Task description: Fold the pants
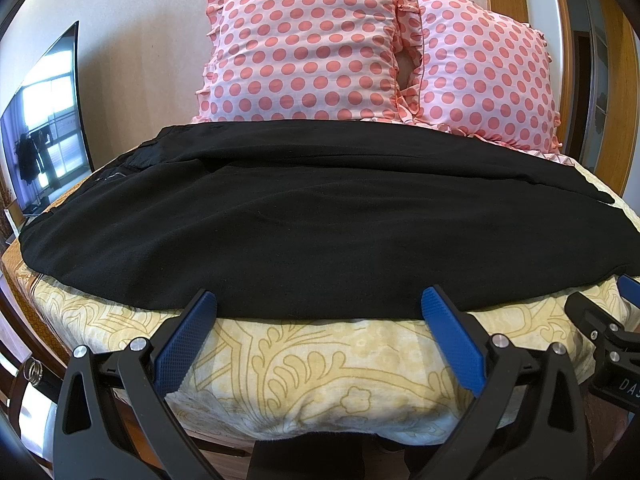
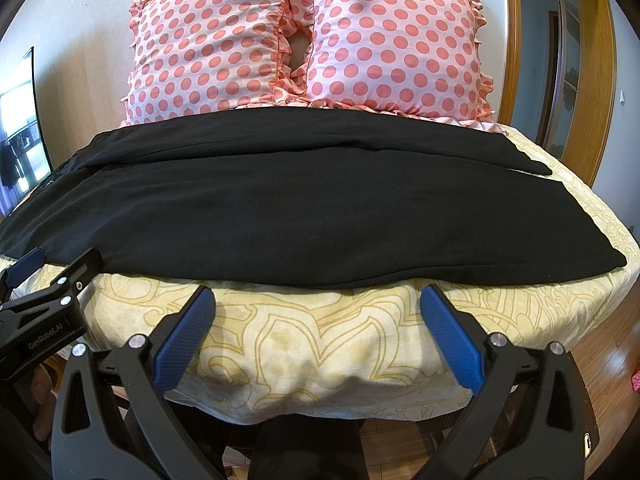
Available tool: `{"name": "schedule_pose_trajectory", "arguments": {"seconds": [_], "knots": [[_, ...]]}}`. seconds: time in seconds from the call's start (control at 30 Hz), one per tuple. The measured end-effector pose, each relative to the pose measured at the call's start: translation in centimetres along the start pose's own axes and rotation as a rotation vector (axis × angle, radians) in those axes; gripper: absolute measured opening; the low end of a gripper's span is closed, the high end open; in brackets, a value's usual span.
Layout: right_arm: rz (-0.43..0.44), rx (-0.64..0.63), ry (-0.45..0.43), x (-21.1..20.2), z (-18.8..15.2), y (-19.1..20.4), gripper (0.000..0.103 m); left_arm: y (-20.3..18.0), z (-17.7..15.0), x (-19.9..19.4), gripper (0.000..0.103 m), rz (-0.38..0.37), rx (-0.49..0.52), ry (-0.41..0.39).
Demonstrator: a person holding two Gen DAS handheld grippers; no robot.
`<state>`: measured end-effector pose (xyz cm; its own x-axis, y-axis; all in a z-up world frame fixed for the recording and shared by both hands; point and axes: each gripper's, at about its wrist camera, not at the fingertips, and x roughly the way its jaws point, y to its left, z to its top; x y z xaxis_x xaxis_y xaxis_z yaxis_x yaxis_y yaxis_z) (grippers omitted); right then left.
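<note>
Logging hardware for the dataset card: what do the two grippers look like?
Both match. The left gripper and right gripper have black plastic scissor-style arms with silver pivot bolts and blue textured pads. White "GenRobot.AI" lettering marks the left body in the right wrist view. No cables or sleeves visible.

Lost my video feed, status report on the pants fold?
Left gripper open, right gripper open, both empty. Black pants spread across bed, near edge by the fingertips. Pillows behind, nothing blocking.

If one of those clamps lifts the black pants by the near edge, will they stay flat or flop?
The black pants will probably flop: they drape in soft creases over the bedspread. The matte knit looks grippy, not slippery. Likely light, though one pinch would leave the rest trailing.
</note>
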<state>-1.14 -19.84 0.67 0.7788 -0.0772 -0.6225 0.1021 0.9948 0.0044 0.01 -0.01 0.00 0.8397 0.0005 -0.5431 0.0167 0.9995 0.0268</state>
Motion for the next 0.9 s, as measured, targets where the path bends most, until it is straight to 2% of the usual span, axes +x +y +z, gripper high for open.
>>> {"name": "schedule_pose_trajectory", "arguments": {"seconds": [0.63, 0.77, 0.9], "knots": [[0.027, -0.016, -0.01, -0.1, 0.0, -0.4, 0.101, 0.2, 0.6, 0.4, 0.102, -0.016, 0.01, 0.031], [0.037, -0.018, -0.008, 0.0, 0.2, -1.3, 0.101, 0.2, 0.6, 0.1, 0.102, -0.03, 0.022, 0.052], [0.034, 0.027, -0.051, -1.2, 0.8, -3.2, 0.101, 0.6, 1.1, -0.7, 0.102, -0.065, 0.034, 0.039]]}}
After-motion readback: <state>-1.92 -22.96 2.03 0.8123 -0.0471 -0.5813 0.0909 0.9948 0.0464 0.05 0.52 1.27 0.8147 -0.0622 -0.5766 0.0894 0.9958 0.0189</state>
